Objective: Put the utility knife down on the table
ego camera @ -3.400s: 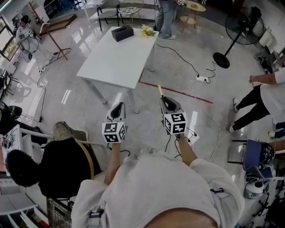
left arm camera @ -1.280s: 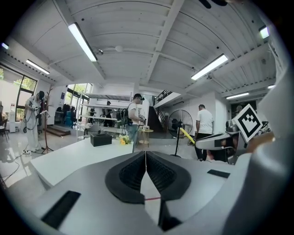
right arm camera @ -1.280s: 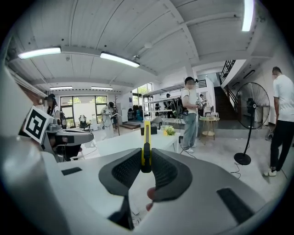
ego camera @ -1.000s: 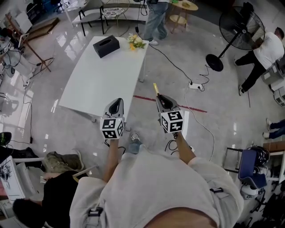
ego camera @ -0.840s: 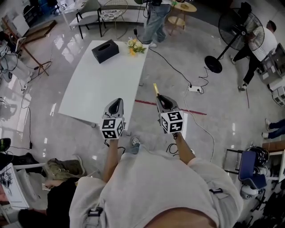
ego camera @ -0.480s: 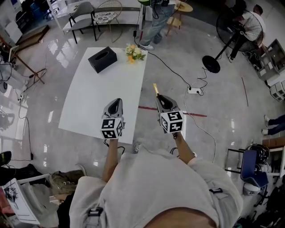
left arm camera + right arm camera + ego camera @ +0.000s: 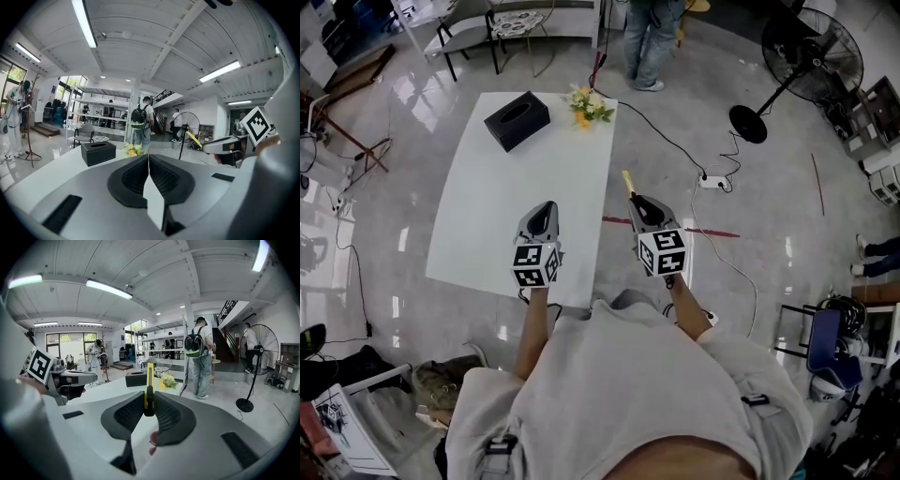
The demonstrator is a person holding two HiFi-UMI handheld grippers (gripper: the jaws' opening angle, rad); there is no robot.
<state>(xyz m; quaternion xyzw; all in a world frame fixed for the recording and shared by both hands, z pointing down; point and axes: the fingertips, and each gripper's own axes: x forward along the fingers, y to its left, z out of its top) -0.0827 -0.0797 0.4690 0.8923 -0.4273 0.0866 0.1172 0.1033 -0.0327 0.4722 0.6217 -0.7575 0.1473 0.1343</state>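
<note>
A yellow utility knife [image 7: 149,386] sticks up and forward from my right gripper [image 7: 149,406], which is shut on it; in the head view the utility knife [image 7: 628,181] pokes out past the right gripper [image 7: 643,208], just off the right edge of the white table [image 7: 497,216]. My left gripper [image 7: 542,214] hangs over the table's near part. In the left gripper view its jaws [image 7: 148,165] are closed together with nothing between them.
A black tissue box [image 7: 517,120] and a small bunch of flowers [image 7: 586,105] stand at the table's far end. A person [image 7: 652,42] stands beyond the table. A standing fan [image 7: 806,66], a power strip [image 7: 711,182] and cables lie on the floor to the right.
The person has walked toward the table, which now lies under the left gripper. Both grippers keep their pose and the right one keeps hold of the knife.
</note>
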